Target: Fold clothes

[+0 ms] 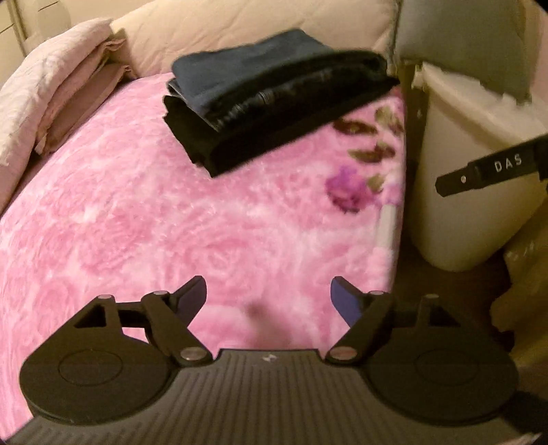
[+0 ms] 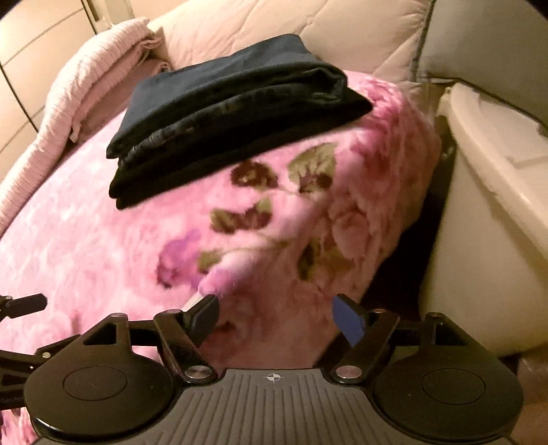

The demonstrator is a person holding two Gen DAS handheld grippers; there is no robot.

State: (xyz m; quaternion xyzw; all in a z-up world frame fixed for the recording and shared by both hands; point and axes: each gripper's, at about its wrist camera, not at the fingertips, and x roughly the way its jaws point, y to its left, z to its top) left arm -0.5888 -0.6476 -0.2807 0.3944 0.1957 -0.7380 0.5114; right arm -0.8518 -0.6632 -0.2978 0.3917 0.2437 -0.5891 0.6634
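Folded dark clothes stack [image 1: 274, 99] sits on the pink floral blanket [image 1: 137, 222] covering the bed, toward the far side, near the cream quilt [image 1: 257, 20]. Looks like several dark garments, bottom one black, top one navy, edges roughly squared. Probably parked there as the done pile, out of the way so the near blanket area stays free as a folding surface.

Left gripper [image 1: 269, 297]: jaws spread wide, nothing between them, hovering over bare blanket, well apart from the stack. Right gripper [image 2: 274, 318]: jaws also apart and empty, over the blanket's edge where it drapes down at the bed corner; part of it shows in the left view too.

Folded pale pink bedding [image 1: 58, 85] lies at the left, beside the blanket.

Cream plastic bin [image 1: 462, 171] stands just beside the bed on the right, likely the laundry source. Its inside isn't visible in either view, so contents can't be told.

Judgement: current item finished, next one not yet picked.
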